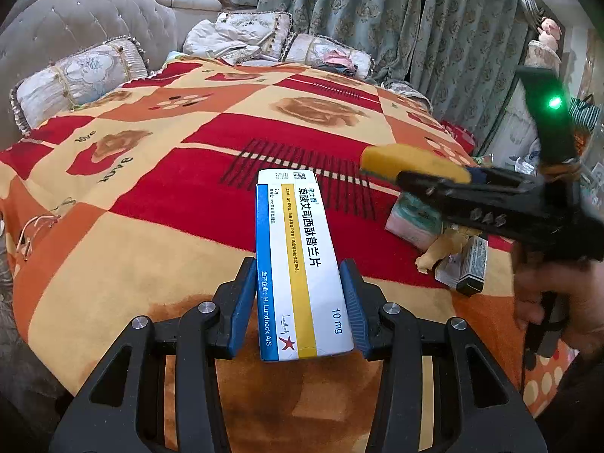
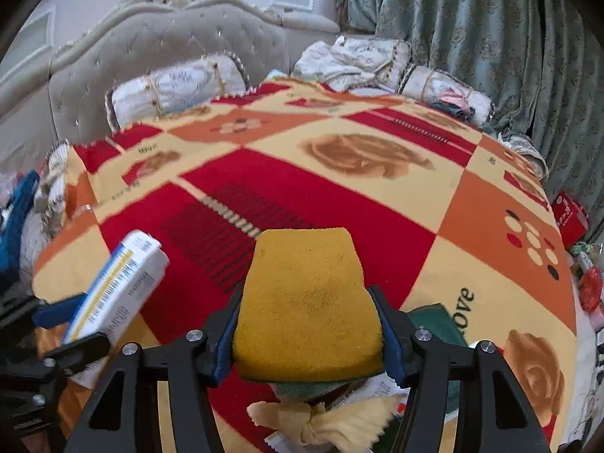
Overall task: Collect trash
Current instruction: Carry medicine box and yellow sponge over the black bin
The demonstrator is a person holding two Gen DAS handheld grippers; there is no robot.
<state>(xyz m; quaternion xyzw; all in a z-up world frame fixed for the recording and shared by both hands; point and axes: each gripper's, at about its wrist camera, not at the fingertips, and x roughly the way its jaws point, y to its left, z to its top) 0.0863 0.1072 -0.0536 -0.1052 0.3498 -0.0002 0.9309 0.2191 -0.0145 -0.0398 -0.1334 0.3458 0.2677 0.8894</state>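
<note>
My left gripper is shut on a white, blue and yellow medicine box and holds it above the bed blanket. My right gripper is shut on a yellow sponge with a green underside. The right gripper and its sponge show at the right of the left wrist view. The medicine box shows at the left of the right wrist view. Below the sponge lie a knotted yellow scrap and torn wrappers.
A tissue pack, a yellow scrap and a small dark packet lie on the blanket at the right. Pillows, clothes and a padded headboard stand at the far end. Curtains hang behind. A red box is beside the bed.
</note>
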